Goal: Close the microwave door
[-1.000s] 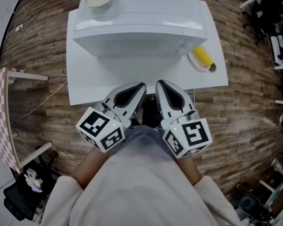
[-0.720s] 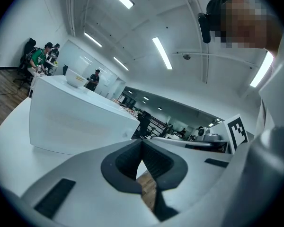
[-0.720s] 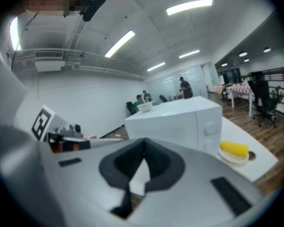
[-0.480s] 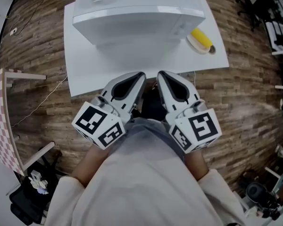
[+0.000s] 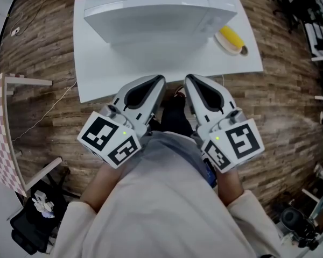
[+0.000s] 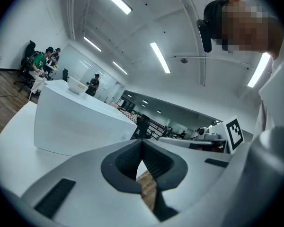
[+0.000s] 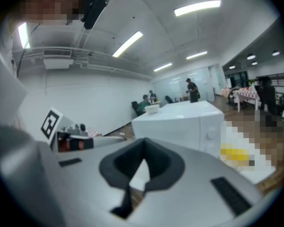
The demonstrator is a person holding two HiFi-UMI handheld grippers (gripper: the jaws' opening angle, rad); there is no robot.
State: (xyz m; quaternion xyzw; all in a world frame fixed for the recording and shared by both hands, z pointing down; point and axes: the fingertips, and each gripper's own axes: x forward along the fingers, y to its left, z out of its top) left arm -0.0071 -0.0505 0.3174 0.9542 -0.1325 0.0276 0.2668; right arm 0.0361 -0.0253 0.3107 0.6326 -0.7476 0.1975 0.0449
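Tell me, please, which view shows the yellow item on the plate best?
The head view: the yellow item lies unobstructed on its plate beside the microwave. The right gripper view shows it only blurred; the left gripper view misses it.

The person wears a cream long-sleeved top [image 5: 167,214], its sleeves [image 5: 70,224] loose and wide. The left gripper [image 5: 160,79] and right gripper [image 5: 188,79] have smooth pale-grey shells, with a dark ribbed teardrop hollow between the jaws. Each carries a white cube [image 5: 110,140] printed with black square markers, with a small green light [image 5: 124,134] glowing on it
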